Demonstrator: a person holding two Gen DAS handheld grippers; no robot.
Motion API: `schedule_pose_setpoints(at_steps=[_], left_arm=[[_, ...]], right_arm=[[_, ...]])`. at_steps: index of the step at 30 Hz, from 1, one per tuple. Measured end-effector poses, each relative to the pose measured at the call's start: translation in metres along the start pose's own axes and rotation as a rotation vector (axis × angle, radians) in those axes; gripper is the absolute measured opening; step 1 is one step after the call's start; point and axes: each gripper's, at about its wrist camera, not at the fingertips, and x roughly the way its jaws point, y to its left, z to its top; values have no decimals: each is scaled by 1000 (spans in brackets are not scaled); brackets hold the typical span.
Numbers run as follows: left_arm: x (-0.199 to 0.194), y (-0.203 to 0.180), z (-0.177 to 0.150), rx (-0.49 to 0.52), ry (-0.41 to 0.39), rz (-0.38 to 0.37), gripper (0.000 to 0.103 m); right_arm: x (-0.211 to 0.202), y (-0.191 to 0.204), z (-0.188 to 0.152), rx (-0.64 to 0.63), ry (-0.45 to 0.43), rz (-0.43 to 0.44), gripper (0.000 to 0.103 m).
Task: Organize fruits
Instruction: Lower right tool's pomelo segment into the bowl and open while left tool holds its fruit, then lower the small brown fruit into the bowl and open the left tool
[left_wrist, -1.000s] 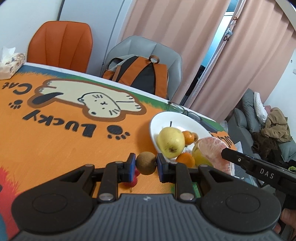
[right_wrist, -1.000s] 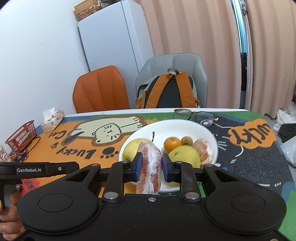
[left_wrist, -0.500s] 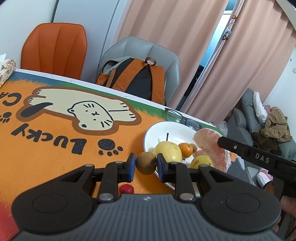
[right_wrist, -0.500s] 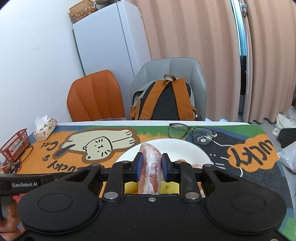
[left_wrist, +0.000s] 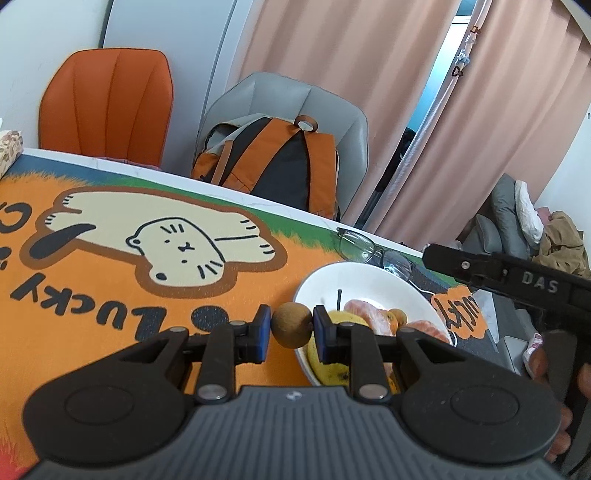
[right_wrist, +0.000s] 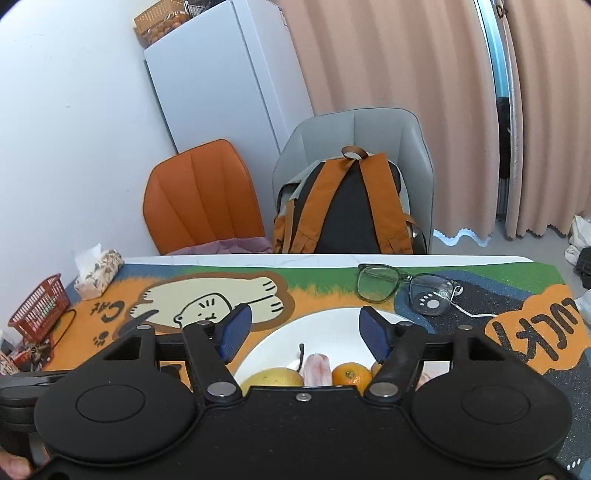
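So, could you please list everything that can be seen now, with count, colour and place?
brown round fruit: 1, brown, between left gripper's fingers
plate: 1, white, on the mat
pear: 1, yellow, on plate
pomelo segment: 1, pink, on plate
tangerine: 1 clear, orange, on plate
glasses: 1, green-framed, beyond plate
cat mat: 1, mostly orange, covering table
backpack: 1, orange-black, on grey chair
orange chair: 1, left of grey chair
fridge: 1, white
tissue pack: 1
basket: 1, red
left gripper: shut
right gripper: open, above plate
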Motion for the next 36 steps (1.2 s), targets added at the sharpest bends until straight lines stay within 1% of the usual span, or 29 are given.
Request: schedule_pose_setpoints(at_steps=[2,6,18,22,27,36], left_arm=[[2,-4,3,7,0,-2,23],[7,-15,9,25,-4,-15,23],[30,-50,25,80,6,-61,24],[37,-61,29,113,-1,-57,24],[36,-63,29,116,2,-50,24],[27,-48,22,84,39,-16,28]], right_arm=[[-4,-4,-1,18,-2,16,65],[-13,-13,-8,39,-2,17,65],[-42,-51,-33,135,-17,-25,65],[-47,-58,-39,149,-19,-38,65],[-51,-63,-45,161,-20,-40,65],[-50,-58,-54,169,-3,-18,65]])
